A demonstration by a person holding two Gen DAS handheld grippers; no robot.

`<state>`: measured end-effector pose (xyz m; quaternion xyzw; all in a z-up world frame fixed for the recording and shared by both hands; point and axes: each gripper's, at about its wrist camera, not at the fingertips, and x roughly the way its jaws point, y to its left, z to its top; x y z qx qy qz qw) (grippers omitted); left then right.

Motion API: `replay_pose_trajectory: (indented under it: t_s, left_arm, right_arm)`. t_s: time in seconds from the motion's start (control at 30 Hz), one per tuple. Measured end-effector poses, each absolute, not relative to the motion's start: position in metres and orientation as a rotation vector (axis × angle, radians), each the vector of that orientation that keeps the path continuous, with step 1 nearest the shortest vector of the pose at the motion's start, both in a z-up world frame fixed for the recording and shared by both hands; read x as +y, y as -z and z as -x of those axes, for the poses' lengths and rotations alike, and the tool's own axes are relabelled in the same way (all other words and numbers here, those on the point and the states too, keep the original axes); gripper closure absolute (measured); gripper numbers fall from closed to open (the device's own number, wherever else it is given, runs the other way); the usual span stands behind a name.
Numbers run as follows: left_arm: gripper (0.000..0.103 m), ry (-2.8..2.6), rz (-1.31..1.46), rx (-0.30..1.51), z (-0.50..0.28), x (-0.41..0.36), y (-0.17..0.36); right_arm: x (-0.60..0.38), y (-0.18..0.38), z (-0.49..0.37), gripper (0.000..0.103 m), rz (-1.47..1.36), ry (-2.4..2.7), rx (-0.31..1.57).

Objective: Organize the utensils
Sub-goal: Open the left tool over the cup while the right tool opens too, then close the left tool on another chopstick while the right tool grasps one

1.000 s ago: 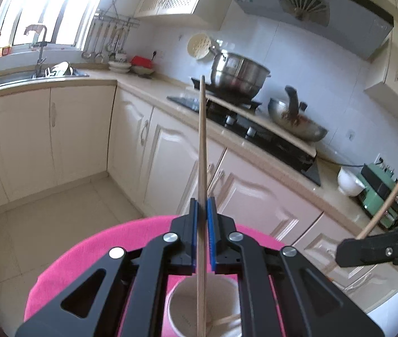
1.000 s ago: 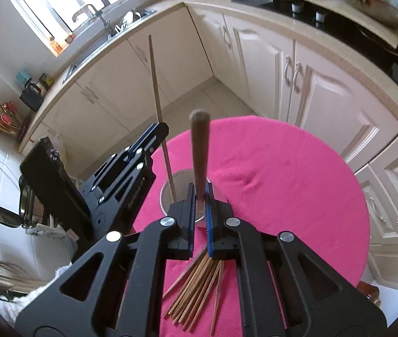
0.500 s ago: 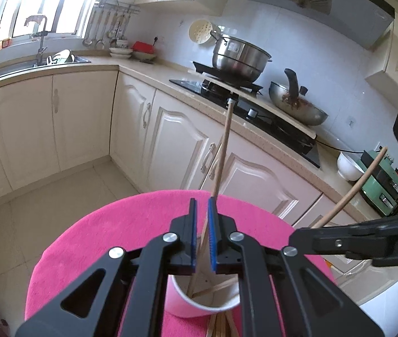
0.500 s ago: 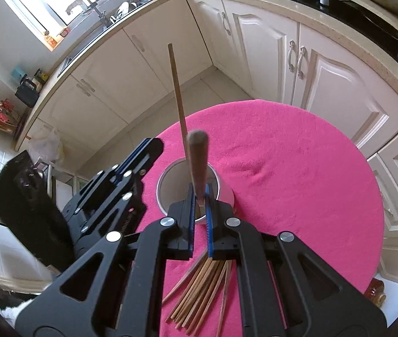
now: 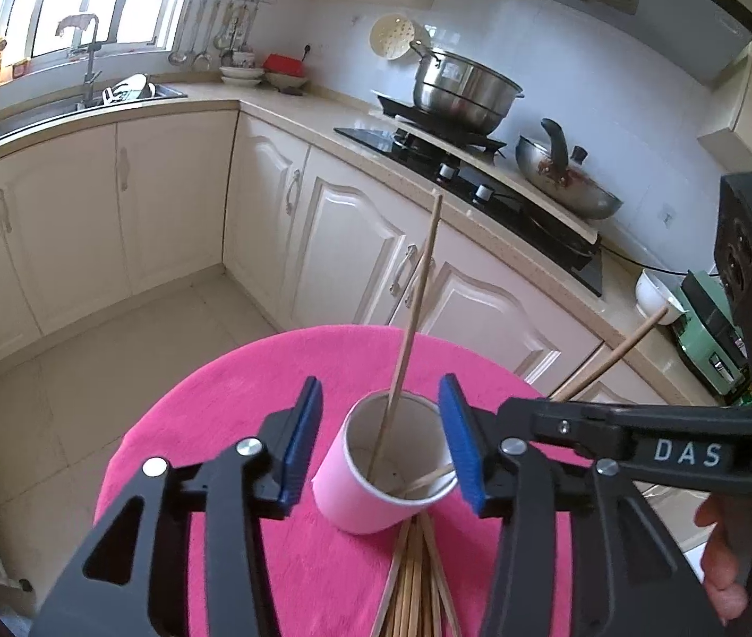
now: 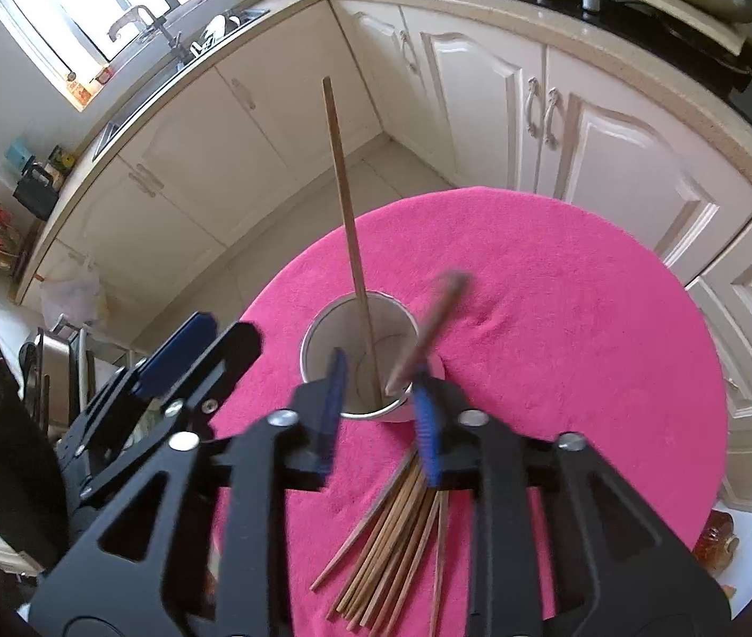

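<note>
Chopsticks are the matter here: a pink paper cup (image 5: 376, 470) is standing on the round table's pink cloth (image 5: 227, 424), and one thin chopstick (image 5: 412, 313) is leaning upright inside it, its lower end resting on the cup's floor.

At the left of the left wrist view, the left gripper (image 5: 381, 446) is hovering just near of the cup, its blue-padded jaws opening wide on either side of the rim and pressing on nothing; the leaning chopstick is rising between them, untouched.

Just near of the cup, a loose bundle of chopsticks (image 6: 397, 536) is lying fanned on the cloth.

Further right, the right gripper (image 6: 378, 414) is pointing steeply down over the cup's near rim, its jaws opening too. A second chopstick (image 6: 426, 332), blurred, is tilting out to the right with its tip inside the cup beside the right pad; I cannot tell whether that pad is touching it.

At the far right of the left wrist view, a hand (image 5: 737, 557) is gripping the right gripper's handle.
</note>
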<state>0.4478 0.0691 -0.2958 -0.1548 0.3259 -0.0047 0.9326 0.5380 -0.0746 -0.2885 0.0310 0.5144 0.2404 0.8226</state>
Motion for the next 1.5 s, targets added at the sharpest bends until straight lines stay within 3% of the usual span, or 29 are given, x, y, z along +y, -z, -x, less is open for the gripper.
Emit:
replay_pose_trajectory:
  t_s: [0.07, 0.43, 0.93, 1.1, 1.13, 1.17, 1.33, 1.5]
  left_arm:
    - [0.056, 0.010, 0.328, 0.676, -0.442, 0.072, 0.292]
    - [0.050, 0.052, 0.338, 0.822, -0.409, 0.077, 0.292]
    - [0.050, 0.229, 0.191, 1.201, -0.416, 0.024, 0.390]
    - [0.051, 0.219, 0.138, 1.277, -0.430, 0.014, 0.423]
    - [0.054, 0.222, 0.113, 1.289, -0.433, 0.011, 0.429]
    - [0.064, 0.223, 0.098, 1.298, -0.436, 0.009, 0.433]
    - [0.090, 0.226, 0.067, 1.363, -0.446, 0.007, 0.454]
    - [0.092, 0.234, 0.064, 1.363, -0.455, 0.004, 0.457]
  right_arm:
    - [-0.076, 0.285, -0.534, 0.058, -0.074, -0.505, 1.083]
    - [-0.113, 0.268, -0.499, 0.047, -0.082, -0.423, 1.027]
    - [-0.156, 0.348, -0.457, 0.047, -0.120, -0.365, 1.210]
    - [-0.157, 0.386, -0.456, 0.063, -0.136, -0.364, 1.286]
    - [-0.157, 0.391, -0.455, 0.066, -0.136, -0.366, 1.294]
    - [-0.157, 0.397, -0.455, 0.068, -0.137, -0.369, 1.304]
    - [-0.155, 0.416, -0.456, 0.068, -0.159, -0.380, 1.341]
    - [-0.152, 0.424, -0.457, 0.068, -0.164, -0.401, 1.361]
